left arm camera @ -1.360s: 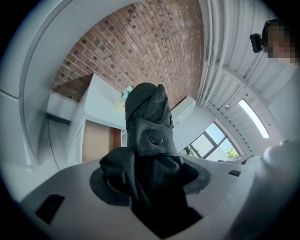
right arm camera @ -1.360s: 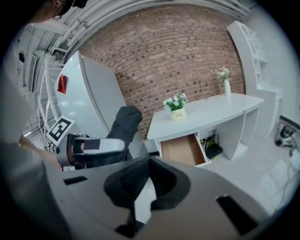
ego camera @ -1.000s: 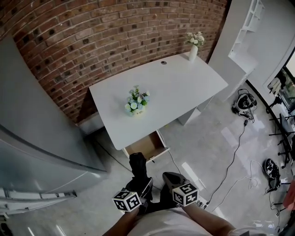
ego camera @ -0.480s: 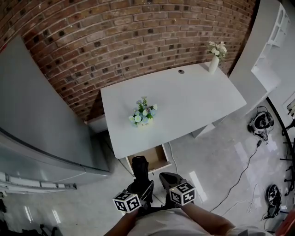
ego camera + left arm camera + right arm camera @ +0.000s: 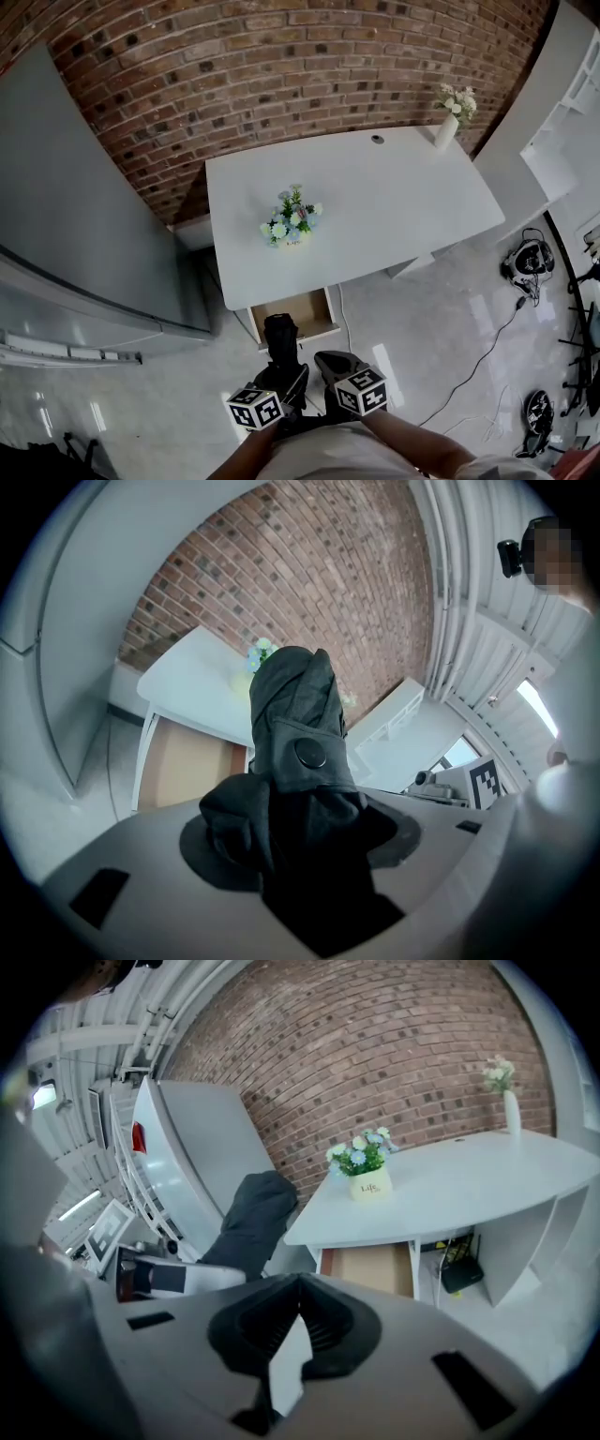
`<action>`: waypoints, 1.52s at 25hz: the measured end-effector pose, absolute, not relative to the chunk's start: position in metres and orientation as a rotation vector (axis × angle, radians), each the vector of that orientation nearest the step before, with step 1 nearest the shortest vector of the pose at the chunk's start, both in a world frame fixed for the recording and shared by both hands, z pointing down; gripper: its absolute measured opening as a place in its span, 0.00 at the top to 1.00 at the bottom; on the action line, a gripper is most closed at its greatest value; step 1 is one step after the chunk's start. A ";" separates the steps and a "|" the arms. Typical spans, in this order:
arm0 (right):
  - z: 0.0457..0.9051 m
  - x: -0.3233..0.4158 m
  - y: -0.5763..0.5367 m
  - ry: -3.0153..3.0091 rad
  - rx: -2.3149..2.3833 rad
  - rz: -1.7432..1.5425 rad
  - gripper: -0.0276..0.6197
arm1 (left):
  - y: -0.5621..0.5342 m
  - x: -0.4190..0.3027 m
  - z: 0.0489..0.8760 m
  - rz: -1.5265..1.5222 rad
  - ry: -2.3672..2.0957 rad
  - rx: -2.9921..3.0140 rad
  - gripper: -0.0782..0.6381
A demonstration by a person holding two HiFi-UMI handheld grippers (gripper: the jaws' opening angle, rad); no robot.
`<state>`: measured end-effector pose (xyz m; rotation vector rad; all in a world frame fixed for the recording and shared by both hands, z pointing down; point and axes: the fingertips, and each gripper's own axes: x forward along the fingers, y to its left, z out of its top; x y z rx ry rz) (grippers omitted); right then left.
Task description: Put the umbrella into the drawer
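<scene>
Left tool [image 5: 286, 380] clenched on umbrella [image 5: 280, 339] | right tool [image 5: 330, 367] closed, empty | you now stand closer: open drawer [image 5: 291, 312] under counter [image 5: 394, 206] near edge lies just ahead.

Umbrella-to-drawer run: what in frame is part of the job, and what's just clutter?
Job:
- umbrella, black, folded, clamped in the left gripper
- drawer, open, under the white desk

Lying about:
- flower pot and vase on the desk
- cables on the floor
- right gripper, shut and empty
</scene>
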<state>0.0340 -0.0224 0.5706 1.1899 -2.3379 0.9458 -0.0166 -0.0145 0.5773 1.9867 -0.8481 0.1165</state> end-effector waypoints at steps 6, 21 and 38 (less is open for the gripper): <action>0.574 0.030 -0.013 -2.314 1.173 0.938 0.93 | -0.015 -0.026 0.584 0.098 -0.856 1.956 0.53; 0.579 0.055 0.008 -2.253 1.217 0.947 0.93 | -0.020 -0.029 0.634 0.168 -0.891 1.853 0.53; 0.592 0.073 -0.009 -2.317 1.167 1.021 0.93 | -0.036 -0.032 0.695 0.422 -0.979 1.724 0.52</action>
